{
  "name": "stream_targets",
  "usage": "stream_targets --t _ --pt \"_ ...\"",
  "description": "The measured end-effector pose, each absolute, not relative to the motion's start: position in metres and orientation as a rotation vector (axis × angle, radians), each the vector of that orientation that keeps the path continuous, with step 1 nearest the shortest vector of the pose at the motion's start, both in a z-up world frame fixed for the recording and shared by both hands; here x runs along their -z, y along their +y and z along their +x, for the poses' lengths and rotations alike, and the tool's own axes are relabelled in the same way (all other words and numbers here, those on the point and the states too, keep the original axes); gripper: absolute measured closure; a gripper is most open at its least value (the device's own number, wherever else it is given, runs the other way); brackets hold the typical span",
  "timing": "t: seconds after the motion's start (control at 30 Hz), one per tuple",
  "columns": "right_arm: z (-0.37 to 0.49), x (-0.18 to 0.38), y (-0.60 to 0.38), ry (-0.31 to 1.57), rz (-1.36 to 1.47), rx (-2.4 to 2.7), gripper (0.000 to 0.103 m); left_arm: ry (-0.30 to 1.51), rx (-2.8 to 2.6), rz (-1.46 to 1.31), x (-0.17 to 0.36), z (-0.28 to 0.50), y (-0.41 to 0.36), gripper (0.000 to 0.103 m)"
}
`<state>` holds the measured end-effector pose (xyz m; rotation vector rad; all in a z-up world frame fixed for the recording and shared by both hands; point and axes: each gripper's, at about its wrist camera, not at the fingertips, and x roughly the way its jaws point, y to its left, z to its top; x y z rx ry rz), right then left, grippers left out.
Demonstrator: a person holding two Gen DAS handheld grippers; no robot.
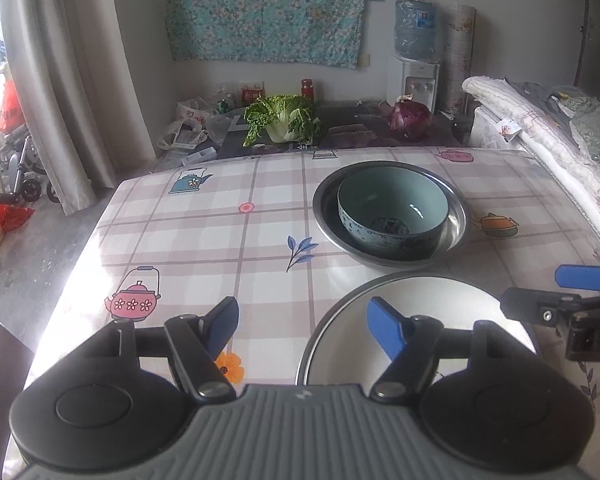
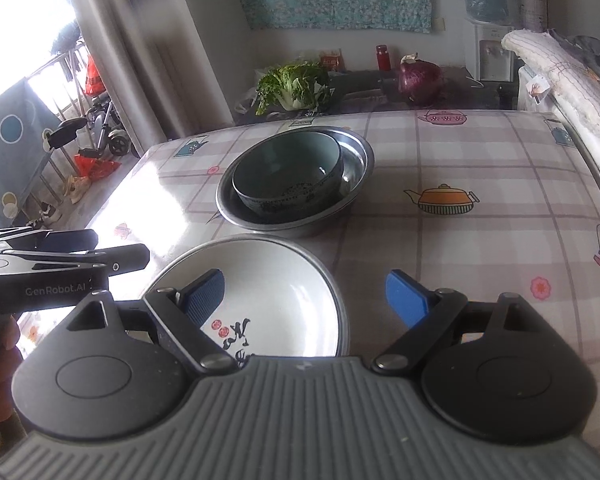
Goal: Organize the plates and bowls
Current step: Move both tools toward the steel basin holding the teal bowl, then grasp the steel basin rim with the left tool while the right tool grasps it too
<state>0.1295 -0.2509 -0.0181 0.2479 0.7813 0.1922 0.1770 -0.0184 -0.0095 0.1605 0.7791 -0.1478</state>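
Observation:
A pale green ceramic bowl (image 1: 392,216) sits inside a steel basin (image 1: 328,208) at mid table; both also show in the right wrist view, the bowl (image 2: 288,178) inside the basin (image 2: 356,160). A white plate with red and black markings (image 2: 276,296) lies on the table near the front edge; it also shows in the left wrist view (image 1: 440,300). My left gripper (image 1: 304,326) is open and empty, over the plate's left rim. My right gripper (image 2: 304,300) is open and empty, straddling the plate's right rim. Each gripper shows at the edge of the other's view.
The table has a checked teapot-print cloth (image 1: 204,240). Beyond its far edge lie a leafy cabbage (image 1: 284,120) and a purple cabbage (image 1: 410,118). A folded quilt (image 1: 540,128) borders the right side. A curtain (image 1: 60,80) hangs at the left.

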Motion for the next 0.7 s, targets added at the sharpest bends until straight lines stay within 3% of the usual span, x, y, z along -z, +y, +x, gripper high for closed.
stream_targets --t 0.23,0.43,0.57,0.63,0.7 --pt "0.177 0.014 -0.272 0.779 0.28 -0.182 0.015 0.772 0.195 0.073 0.008 0.229 -0.004 0.031" --pt "0.235 0.022 -0.29 0.815 0.323 -0.178 0.017 0.793 0.23 0.023 0.014 0.28 -0.004 0.053" --pt "0.263 0.034 -0.296 0.861 0.353 -0.172 0.034 0.874 0.259 -0.006 0.028 0.304 -0.009 0.074" --pt "0.273 0.04 -0.297 0.882 0.367 -0.177 0.041 0.913 0.26 -0.021 0.037 0.311 -0.009 0.081" --pt "0.28 0.045 -0.299 0.9 0.393 -0.175 0.046 0.931 0.273 -0.06 0.042 0.315 -0.007 0.081"
